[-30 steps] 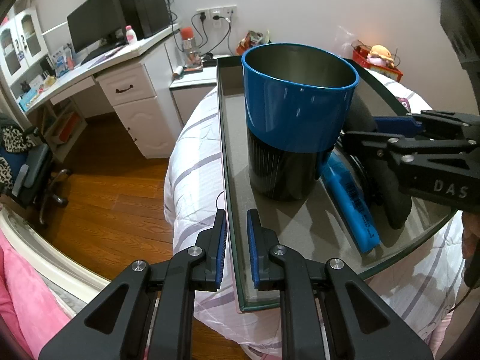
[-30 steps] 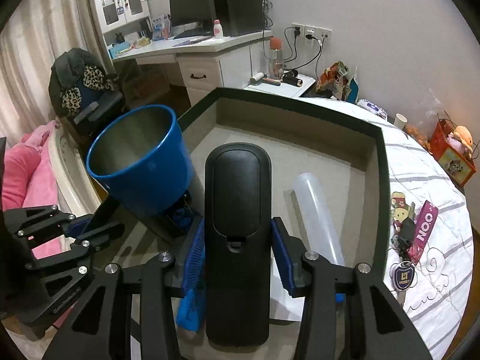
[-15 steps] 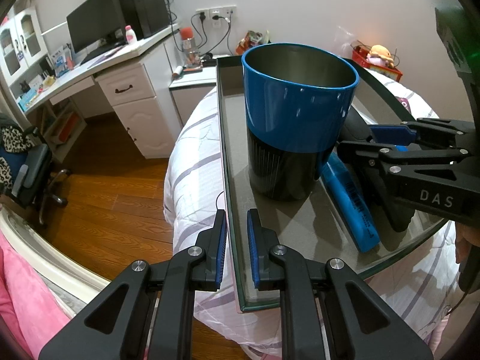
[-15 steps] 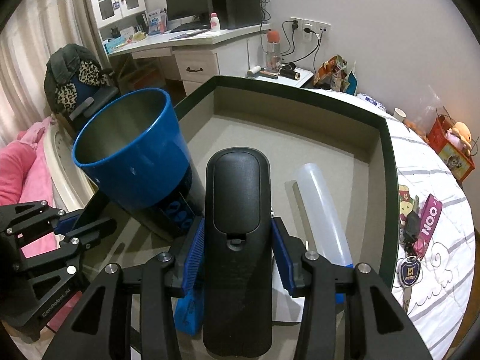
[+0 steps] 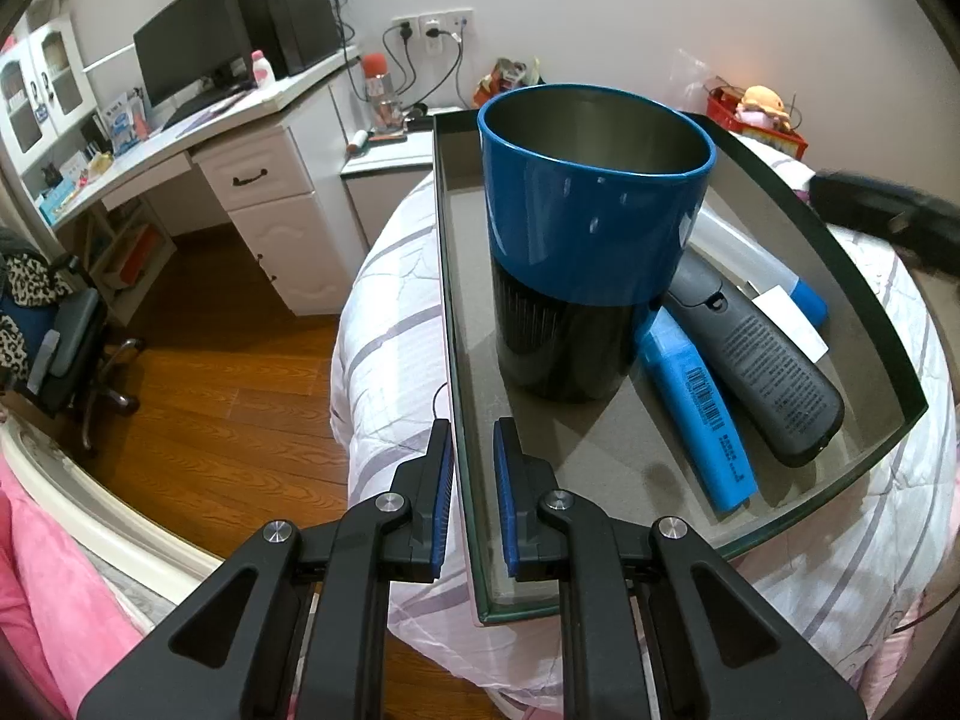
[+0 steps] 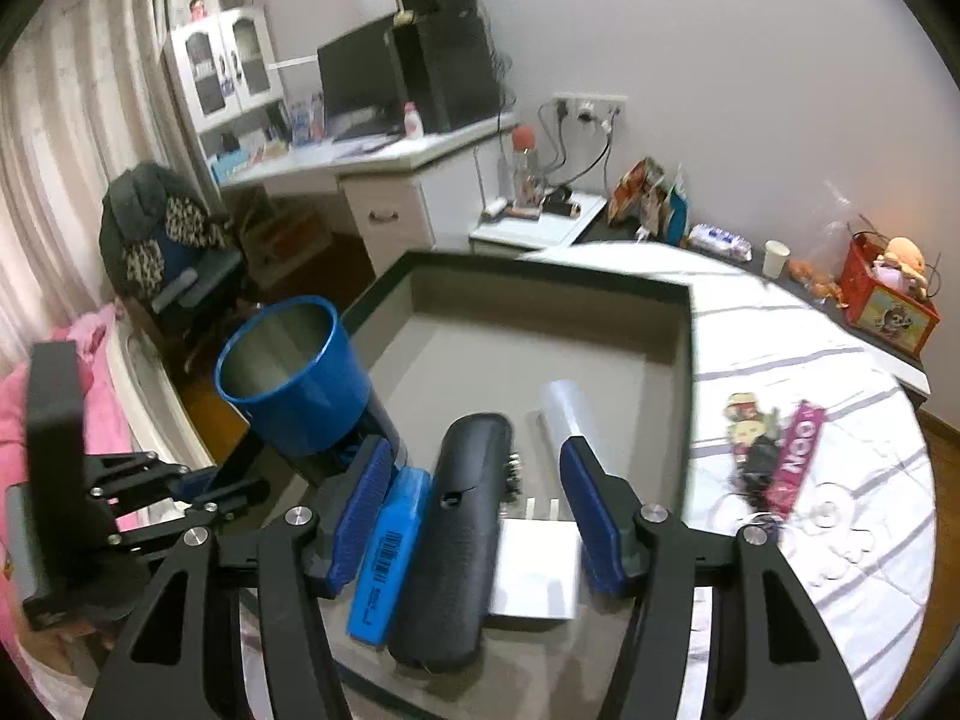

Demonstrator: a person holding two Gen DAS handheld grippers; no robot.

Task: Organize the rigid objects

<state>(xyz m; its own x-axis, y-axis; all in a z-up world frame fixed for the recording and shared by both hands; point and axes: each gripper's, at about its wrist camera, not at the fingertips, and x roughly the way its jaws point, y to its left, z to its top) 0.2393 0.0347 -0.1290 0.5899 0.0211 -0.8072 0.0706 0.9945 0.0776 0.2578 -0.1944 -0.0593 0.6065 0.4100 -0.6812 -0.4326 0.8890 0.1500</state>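
black case (image 6: pixel 459 534): lying in tray (image 6: pixel 672 360), lower centre
right gripper (image 6: pixel 474 525): gaping wide, holding nothing
left gripper (image 5: pixel 471 495): pinching tray wall (image 5: pixel 459 420)

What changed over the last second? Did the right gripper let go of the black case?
Yes. The right gripper opened and drew back; the black case now lies free in the tray, beside the blue box. The left gripper still pinches the tray's wall; the blue cup has not moved.

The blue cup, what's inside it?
The cup shows only bare metal walls in both views. Its bottom is hidden by the rim, so something small lying there cannot be ruled out.
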